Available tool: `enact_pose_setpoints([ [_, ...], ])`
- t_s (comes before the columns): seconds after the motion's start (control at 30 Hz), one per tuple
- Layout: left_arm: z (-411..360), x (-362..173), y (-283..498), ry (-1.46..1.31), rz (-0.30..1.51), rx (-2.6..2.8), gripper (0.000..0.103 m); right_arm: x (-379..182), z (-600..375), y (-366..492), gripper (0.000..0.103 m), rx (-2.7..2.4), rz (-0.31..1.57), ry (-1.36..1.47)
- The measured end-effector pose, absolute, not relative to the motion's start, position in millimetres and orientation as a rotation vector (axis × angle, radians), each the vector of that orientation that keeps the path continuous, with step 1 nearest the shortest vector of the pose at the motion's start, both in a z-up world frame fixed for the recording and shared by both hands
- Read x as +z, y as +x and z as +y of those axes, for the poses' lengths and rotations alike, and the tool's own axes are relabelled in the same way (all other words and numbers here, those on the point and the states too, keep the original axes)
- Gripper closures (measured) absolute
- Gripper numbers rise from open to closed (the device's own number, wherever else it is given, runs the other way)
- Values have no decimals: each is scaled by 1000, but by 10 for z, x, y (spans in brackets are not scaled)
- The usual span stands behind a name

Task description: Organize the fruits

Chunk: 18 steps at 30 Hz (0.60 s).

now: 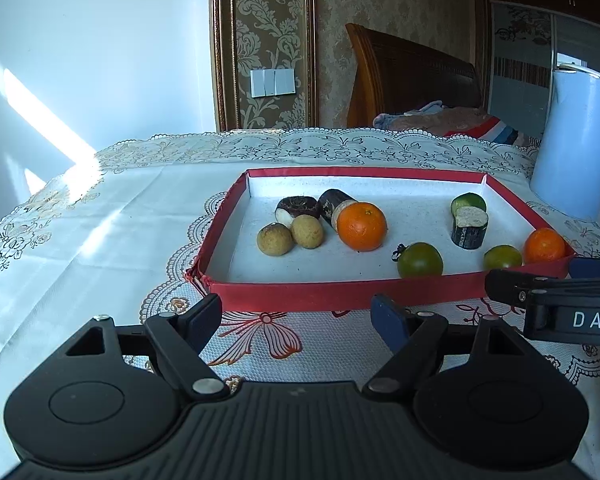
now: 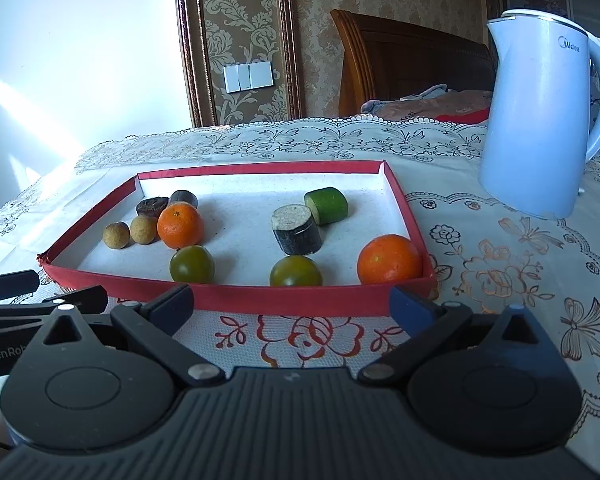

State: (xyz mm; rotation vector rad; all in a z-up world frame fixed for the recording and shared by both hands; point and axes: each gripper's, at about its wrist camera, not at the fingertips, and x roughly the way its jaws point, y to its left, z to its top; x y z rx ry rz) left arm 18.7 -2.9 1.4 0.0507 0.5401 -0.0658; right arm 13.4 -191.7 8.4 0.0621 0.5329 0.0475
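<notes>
Currently both grippers, left and right, hang wide open and empty just outside the tray's near edge, fruits lying loose inside it; risk: a round tomato rolls if nudged off-centre.

Surface: covered by a white lace cloth with floral embroidery, sunlit at the left. Directly on the cloth: a shallow red-rimmed tray with white lining, holding fruits, set centrally; a pale blue kettle, upright, near the tray's far right corner, apart from it.
</notes>
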Motion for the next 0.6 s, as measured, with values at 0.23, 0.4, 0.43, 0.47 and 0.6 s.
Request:
enact_pose_setpoints([
  [0.23, -39, 4, 187, 60, 541, -63, 22, 74, -1910, 136, 0, 48, 538, 61],
  [0.4, -52, 5, 180, 65, 540, -69, 22, 67, -1903, 140, 0, 48, 541, 57],
  [0.43, -52, 4, 180, 65, 541, -70, 22, 64, -1903, 140, 0, 50, 543, 56],
  [0.47, -52, 5, 183, 65, 542, -70, 22, 63, -1902, 141, 0, 50, 544, 56],
  [0.6, -45, 6, 176, 62, 541, -70, 22, 59, -1898, 145, 0, 49, 540, 58],
])
